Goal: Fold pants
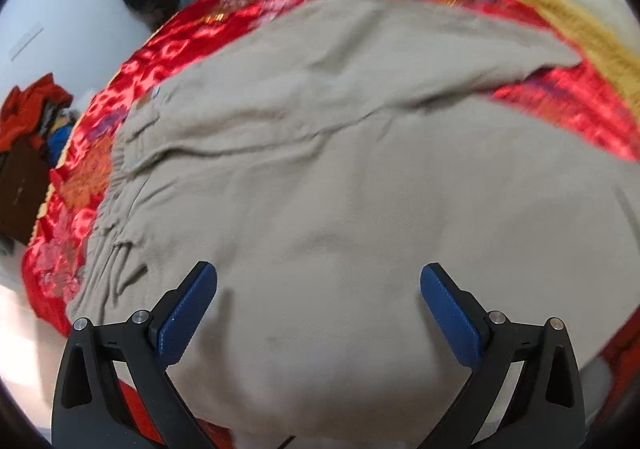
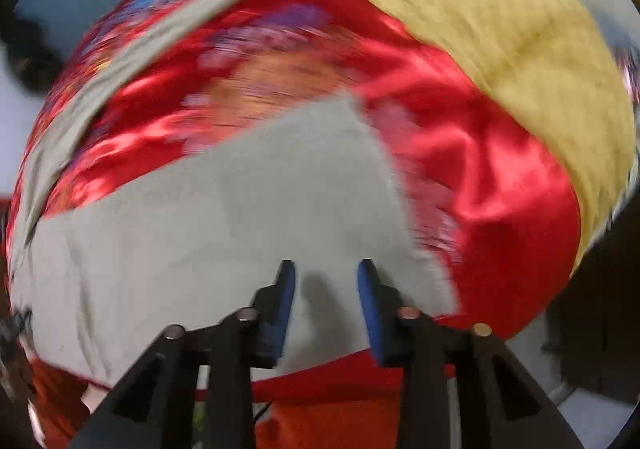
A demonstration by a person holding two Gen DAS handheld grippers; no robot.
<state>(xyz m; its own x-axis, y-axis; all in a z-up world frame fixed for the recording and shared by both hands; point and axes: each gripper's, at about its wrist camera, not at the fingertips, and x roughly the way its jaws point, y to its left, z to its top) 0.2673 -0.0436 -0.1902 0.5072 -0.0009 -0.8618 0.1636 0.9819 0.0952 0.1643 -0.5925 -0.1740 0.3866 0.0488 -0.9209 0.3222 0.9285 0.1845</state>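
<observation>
On my left feed the khaki pants [image 1: 320, 169] lie spread across a red satin bedspread [image 1: 180, 41] with a floral print, the gathered waistband [image 1: 116, 185] toward the left edge and the legs running off to the right. My left gripper [image 1: 318, 281] hangs over the seat of the pants with its blue-padded fingers [image 1: 188, 313] wide apart and nothing between them; I can't tell whether the tips touch the cloth. A mustard-yellow blanket [image 1: 580, 33] lies along the far right of the bed, and a heap of red and blue clothes [image 1: 36, 113] sits off to the left beside it. The right feed is smeared with motion blur. There my right gripper [image 2: 327, 269] is above the end of one pant leg [image 2: 240, 209], near its hem, fingers [image 2: 370, 313] parted by a narrow gap with no fabric pinched between them. The other leg [image 2: 132, 61] shows as a pale strip further back across the red bedspread [image 2: 480, 169], well apart from the near one, and the yellow blanket [image 2: 500, 29] covers the upper right.
</observation>
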